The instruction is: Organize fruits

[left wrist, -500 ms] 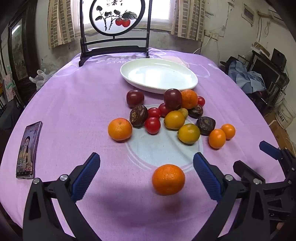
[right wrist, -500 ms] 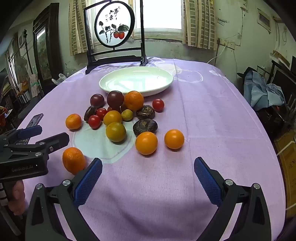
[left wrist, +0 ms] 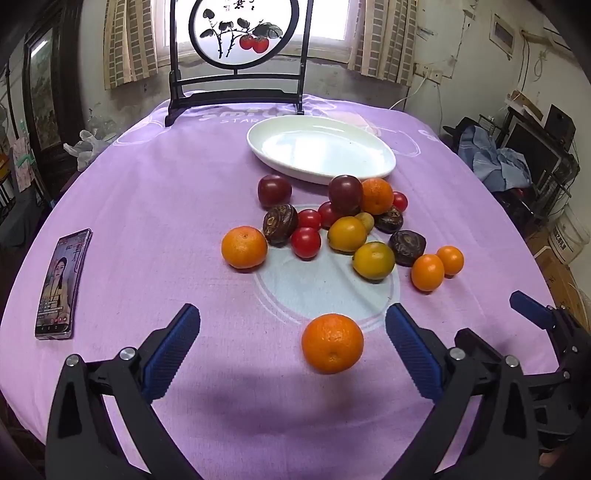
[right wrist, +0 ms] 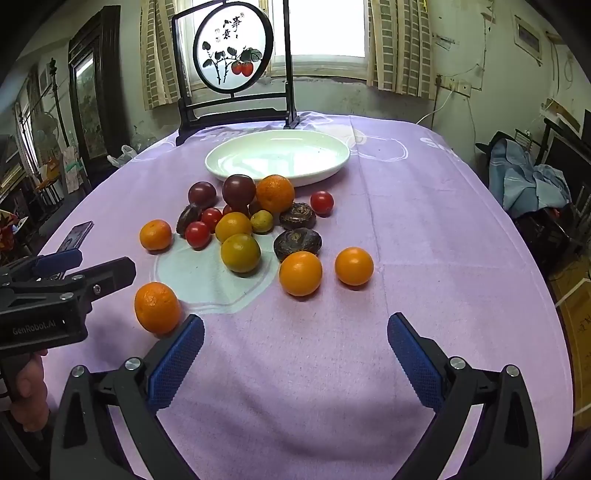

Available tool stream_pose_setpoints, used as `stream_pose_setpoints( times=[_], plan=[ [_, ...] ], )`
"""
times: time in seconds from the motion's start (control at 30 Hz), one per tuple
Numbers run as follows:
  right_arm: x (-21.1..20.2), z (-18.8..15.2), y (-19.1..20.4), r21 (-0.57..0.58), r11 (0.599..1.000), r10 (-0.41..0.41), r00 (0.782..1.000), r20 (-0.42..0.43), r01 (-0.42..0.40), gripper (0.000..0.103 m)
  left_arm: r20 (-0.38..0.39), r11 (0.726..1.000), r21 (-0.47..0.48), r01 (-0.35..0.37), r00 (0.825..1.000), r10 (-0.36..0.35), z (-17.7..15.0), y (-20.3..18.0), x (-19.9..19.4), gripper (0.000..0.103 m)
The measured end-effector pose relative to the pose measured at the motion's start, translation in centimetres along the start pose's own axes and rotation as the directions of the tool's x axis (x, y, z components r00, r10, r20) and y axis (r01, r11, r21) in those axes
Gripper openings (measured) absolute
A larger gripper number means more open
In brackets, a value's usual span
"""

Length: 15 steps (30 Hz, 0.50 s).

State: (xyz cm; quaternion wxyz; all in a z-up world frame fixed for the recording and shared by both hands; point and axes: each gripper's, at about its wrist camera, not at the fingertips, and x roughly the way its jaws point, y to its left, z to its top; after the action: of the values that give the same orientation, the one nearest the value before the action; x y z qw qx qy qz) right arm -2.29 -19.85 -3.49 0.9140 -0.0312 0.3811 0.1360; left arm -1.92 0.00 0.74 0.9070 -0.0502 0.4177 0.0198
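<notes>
So the left gripper (left wrist: pixel 291 354) has its blue pads spread wide with nothing between them touching, and a lone mandarin (left wrist: pixel 331 343) sits on the purple tablecloth (left wrist: pixel 147 206) in that gap, a bit closer to the right pad. Same mandarin (right wrist: pixel 157 308) shows up in the right wrist view just in front of the left gripper's black body (right wrist: pixel 55 291). The right gripper (right wrist: pixel 295 362) is wide apart too, holding nothing, just bare cloth between its pads.

The rest of the fruit pile is further back in the middle of the table: another mandarin (left wrist: pixel 244 247) off on the left side, cherry tomatoes (left wrist: pixel 306 242), 2 dark plums (left wrist: pixel 274 190), a few wrinkly brown passion fruits (left wrist: pixel 280 224), yellow-green citrus (left wrist: pixel 373 260), and 2 small oranges (right wrist: pixel 300 273) on the right edge of the bunch, just beside each other. The white oval plate (left wrist: pixel 369 173) sits right behind the pile with no fruit in it.

A phone (left wrist: pixel 59 284) lies screen up well off to the left, and a framed persimmon painting (left wrist: pixel 240 33) stands at the far edge of the table
</notes>
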Motion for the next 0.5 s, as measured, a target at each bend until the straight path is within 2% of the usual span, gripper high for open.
stream_pose_setpoints(
  times=[0.5],
  plan=[
    [0.31,-0.23,0.04,0.003,1.0,0.005,1.0,-0.01,-0.005,0.1,-0.011,1.0,0.003,-0.009,1.0,0.009,-0.18,-0.13,0.25,0.098]
  ],
)
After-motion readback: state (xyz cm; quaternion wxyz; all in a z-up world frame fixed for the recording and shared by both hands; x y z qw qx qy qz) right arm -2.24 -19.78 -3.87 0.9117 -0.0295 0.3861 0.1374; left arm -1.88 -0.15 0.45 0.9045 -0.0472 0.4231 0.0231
